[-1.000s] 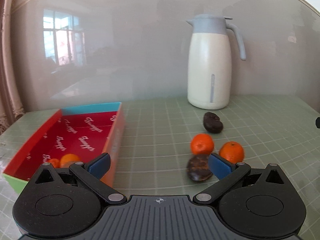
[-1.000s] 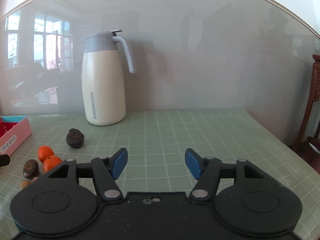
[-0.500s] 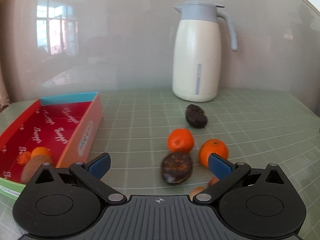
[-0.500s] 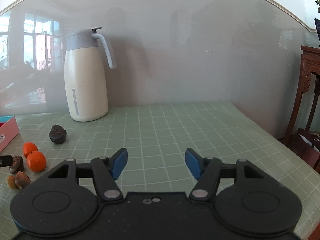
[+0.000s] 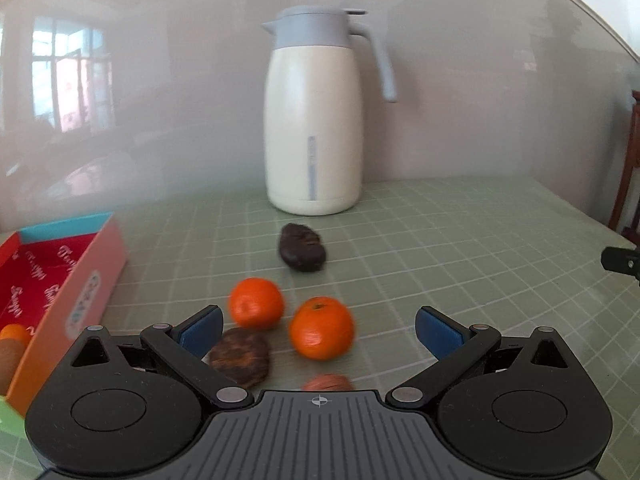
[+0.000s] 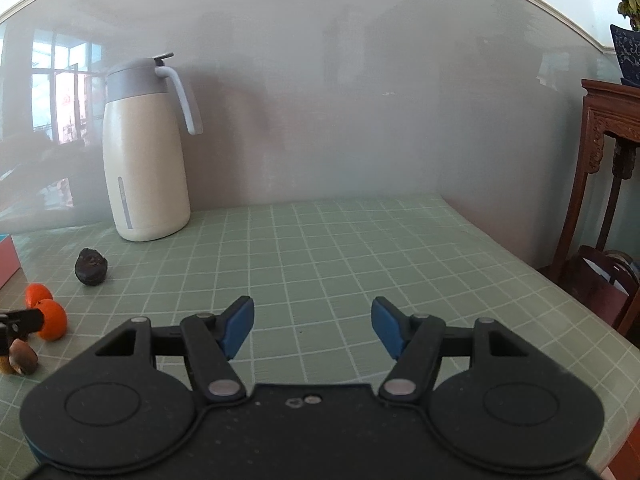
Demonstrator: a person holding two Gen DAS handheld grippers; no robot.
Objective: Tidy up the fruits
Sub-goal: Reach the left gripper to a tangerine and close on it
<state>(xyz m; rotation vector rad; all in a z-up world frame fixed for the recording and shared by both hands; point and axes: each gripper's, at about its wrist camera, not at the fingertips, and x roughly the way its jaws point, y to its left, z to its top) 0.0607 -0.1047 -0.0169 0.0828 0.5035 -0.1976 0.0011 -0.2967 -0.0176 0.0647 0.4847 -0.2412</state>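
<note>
- Orange and dark brown fruit sits loose on the green gridded mat (image 5: 460, 240), and I hold my left gripper (image 5: 318, 326) low over that cluster, jaws spread wide with nothing between them, so one piece can fit.
- Nearest mandarin (image 5: 321, 328) lies right between the blue pads; second mandarin (image 5: 256, 303) and a brown wrinkled fruit (image 5: 240, 356) crowd my left pad, so I judge a clean pick needs care.
- Red box (image 5: 94, 280) waits just left, already holding some fruit, handy for a short carry.
- Dark fruit (image 5: 302, 248) lies farther back, near the thermos jug (image 5: 316, 120).
- My right gripper (image 6: 312, 324) hangs released over bare mat, well apart from the fruit, out of the way.
</note>
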